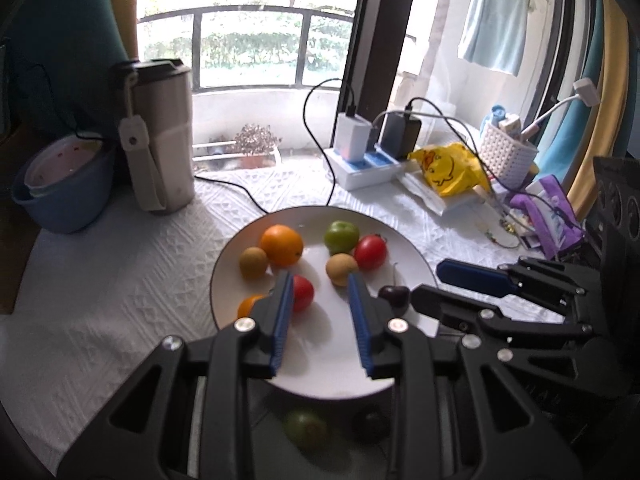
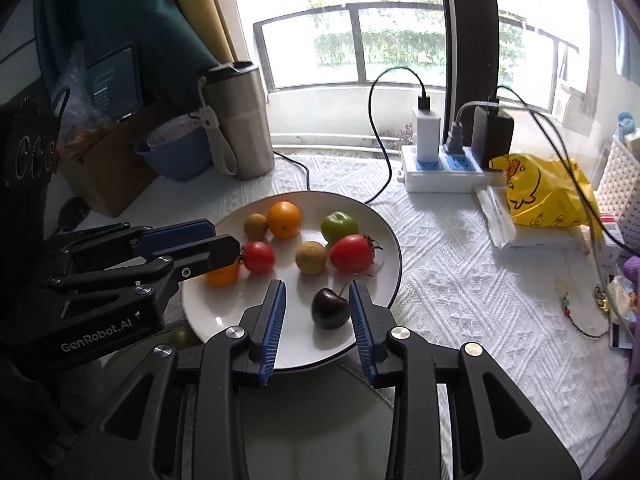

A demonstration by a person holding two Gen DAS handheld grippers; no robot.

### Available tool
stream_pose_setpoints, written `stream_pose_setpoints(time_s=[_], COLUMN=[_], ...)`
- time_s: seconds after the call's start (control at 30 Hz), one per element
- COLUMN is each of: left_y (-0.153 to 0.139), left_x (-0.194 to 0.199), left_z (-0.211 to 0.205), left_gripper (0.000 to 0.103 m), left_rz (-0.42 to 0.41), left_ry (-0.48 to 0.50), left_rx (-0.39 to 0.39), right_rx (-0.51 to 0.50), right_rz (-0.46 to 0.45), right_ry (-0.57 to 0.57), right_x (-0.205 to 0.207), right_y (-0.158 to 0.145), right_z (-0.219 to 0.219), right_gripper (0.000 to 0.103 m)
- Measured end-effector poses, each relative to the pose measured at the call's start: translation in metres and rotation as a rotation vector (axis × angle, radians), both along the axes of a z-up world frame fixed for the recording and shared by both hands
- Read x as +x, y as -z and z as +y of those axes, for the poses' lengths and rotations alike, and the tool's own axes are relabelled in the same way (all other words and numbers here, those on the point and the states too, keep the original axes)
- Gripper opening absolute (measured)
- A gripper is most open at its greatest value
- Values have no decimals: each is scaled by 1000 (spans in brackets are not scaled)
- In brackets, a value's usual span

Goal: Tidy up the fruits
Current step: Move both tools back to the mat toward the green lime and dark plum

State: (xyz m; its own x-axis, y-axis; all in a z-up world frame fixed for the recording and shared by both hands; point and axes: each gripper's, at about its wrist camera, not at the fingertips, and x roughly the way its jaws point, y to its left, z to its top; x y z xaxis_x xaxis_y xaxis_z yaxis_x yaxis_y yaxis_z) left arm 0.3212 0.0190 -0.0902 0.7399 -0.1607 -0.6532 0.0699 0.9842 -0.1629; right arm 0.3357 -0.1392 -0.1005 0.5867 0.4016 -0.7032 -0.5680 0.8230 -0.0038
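A white plate (image 1: pixel 320 368) (image 2: pixel 224 320) holds an orange (image 1: pixel 281 245) (image 2: pixel 284 219), a green fruit (image 1: pixel 341 237) (image 2: pixel 338 226), two red tomatoes (image 1: pixel 370 253) (image 2: pixel 351 253), two brown fruits (image 1: pixel 341 269) (image 2: pixel 311 257), a small orange fruit (image 2: pixel 222 275) and a dark cherry (image 2: pixel 329 308) (image 1: pixel 394 295). My left gripper (image 1: pixel 320 284) is open over the plate, beside a red tomato (image 1: pixel 303 293) (image 2: pixel 259 256). My right gripper (image 2: pixel 318 290) is open with the cherry between its fingers. A green fruit (image 1: pixel 306 428) and a dark fruit (image 1: pixel 370 423) lie below the plate's near edge.
A steel tumbler (image 1: pixel 160 136) and a blue bowl (image 1: pixel 64 188) stand at the back left. A power strip with chargers and cables (image 2: pixel 448 164), a yellow bag (image 2: pixel 540 192) and a white basket (image 1: pixel 506 152) crowd the right. A white textured cloth (image 2: pixel 460 280) covers the table.
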Motion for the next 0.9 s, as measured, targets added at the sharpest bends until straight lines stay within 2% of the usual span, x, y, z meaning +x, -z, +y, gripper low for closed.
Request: stream_pose_setpoints(time_s=[0.57,0.83,0.9], left_y=[-41,-35,-32], left_x=[-78,-113,-120], left_z=[8,19,22], left_gripper=[35,38,44], left_rz=[-109,-114,-111], left_ry=[-42,-70,-82], left_rx=[-25,-38,-46], right_rx=[13,3,-1], right_rz=[-67,-81,-77], right_ry=[-32,-41,-45], right_x=[-67,-93,-99], right_y=[-38,-41,-38], right_z=[12,17,20], right_gripper=[35,35,35])
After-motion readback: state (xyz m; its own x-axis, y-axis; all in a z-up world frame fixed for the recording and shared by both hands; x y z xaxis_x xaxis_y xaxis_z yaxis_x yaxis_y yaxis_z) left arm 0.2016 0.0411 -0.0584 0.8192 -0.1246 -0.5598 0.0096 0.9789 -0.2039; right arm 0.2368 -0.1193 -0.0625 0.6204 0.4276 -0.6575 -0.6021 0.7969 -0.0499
